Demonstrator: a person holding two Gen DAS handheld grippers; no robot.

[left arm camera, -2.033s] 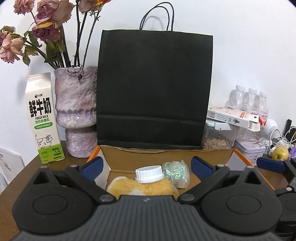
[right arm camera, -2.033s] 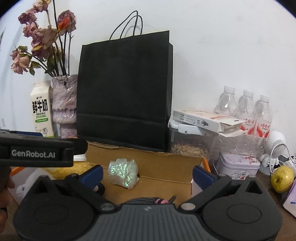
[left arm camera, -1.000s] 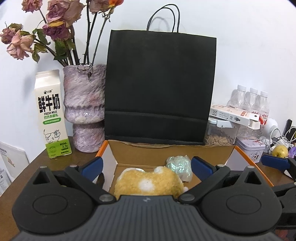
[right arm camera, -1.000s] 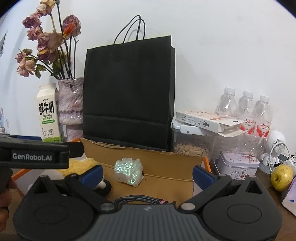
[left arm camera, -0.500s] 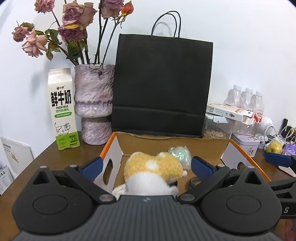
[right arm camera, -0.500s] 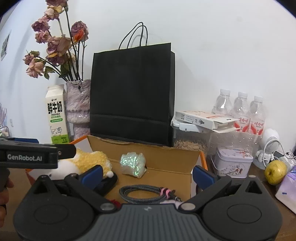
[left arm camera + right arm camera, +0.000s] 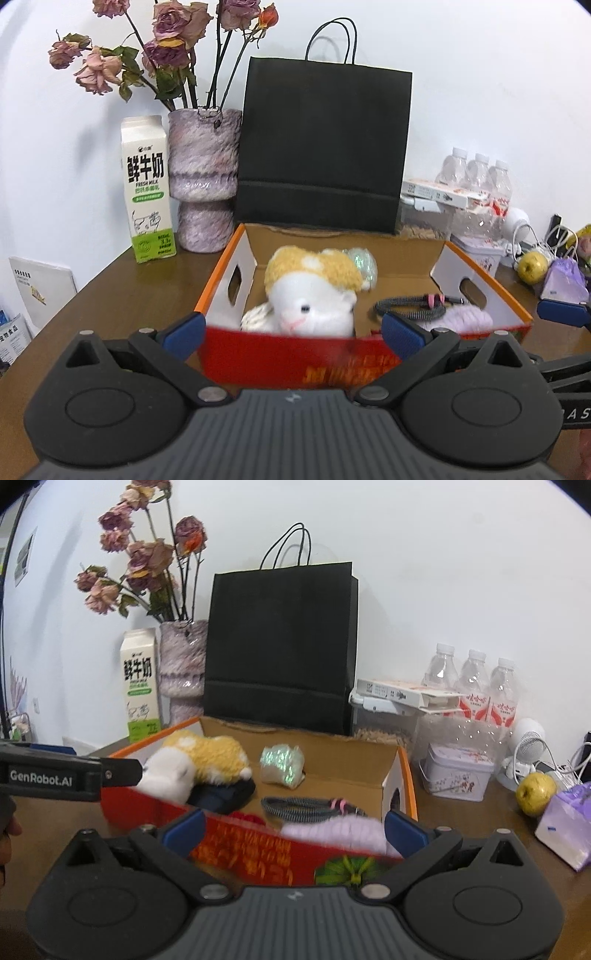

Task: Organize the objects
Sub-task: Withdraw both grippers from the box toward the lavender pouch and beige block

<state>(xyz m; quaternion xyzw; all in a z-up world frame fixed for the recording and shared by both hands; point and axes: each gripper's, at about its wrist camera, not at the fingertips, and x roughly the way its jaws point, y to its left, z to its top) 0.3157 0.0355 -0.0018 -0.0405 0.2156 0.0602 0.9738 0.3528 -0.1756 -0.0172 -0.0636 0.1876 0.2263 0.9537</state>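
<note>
Item: red box (image 7: 332, 363) at the surface's front edge, holding plush toy (image 7: 314, 295) and coiled cable (image 7: 410, 306). My left claw (image 7: 291, 334) and right claw (image 7: 293, 830): both spread wide, gripping nothing.

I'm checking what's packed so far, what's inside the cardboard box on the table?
Inside the box: a plush toy, a shiny wrapped packet, a coiled cable and something fluffy and lilac. A dark thing lies under the toy; the front wall hides the floor.

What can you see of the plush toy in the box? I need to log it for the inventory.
The plush toy is a soft, fuzzy animal with a white face, a dark eye, a pink mouth and a yellow-orange back with white spots. It lies in the left part of the open cardboard box, its head toward the red front wall. In the right wrist view it rests on something dark. Neither gripper touches it.
</note>
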